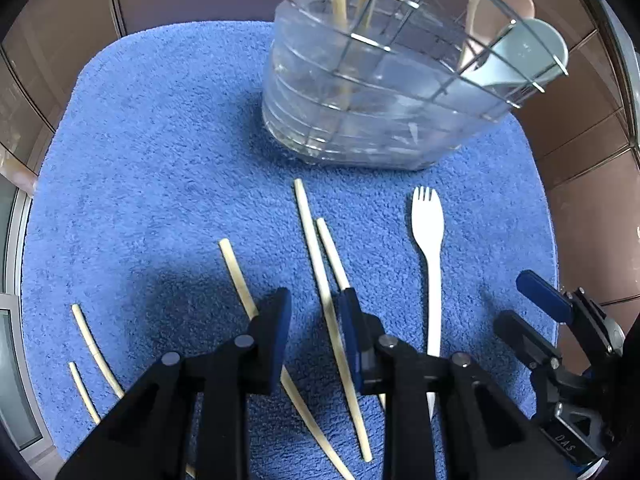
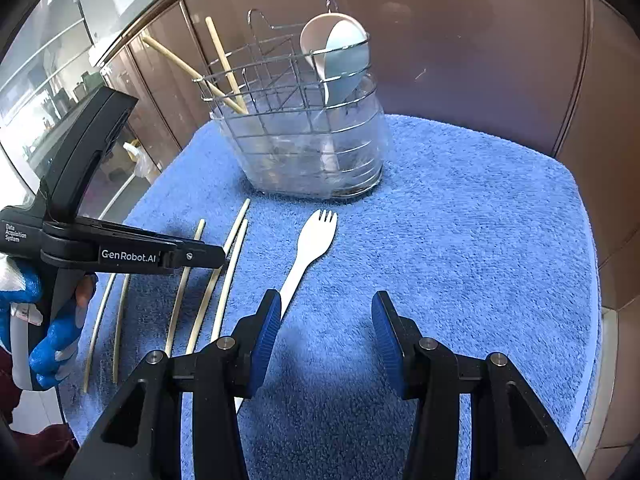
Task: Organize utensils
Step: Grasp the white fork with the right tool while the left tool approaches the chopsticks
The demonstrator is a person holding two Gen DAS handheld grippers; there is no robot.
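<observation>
Jaws on my left gripper (image 1: 314,300) stand narrowly apart, straddling one chopstick (image 1: 320,280) on the blue towel (image 1: 160,160); I cannot tell whether the pads touch it. Jaws on my right gripper (image 2: 324,312) are spread wide over bare towel, with nothing between them.

At the towel's far edge stands the rack (image 2: 296,92), a wire basket seated in a clear plastic tub. Its left compartment holds two chopsticks (image 2: 224,64), leaning left and sticking up over the rim. Its right compartment holds two spoons, a pink one (image 2: 316,36) and a grey-blue one (image 2: 344,64) nested in front of it, bowls up.

On the towel, near the rack's base, lies a white fork (image 2: 312,240), tines toward the rack. Five loose chopsticks lie to its left, toward the towel's left edge.

My left gripper hides the middle of two chopsticks, and the near ends of several run under its body. The fork's handle end disappears behind my right gripper's left finger. Inside the tub, glare and scratches blur the lower ends of the utensils. A gloved hand (image 2: 52,340) grips the left tool, cut off by the picture edge.
</observation>
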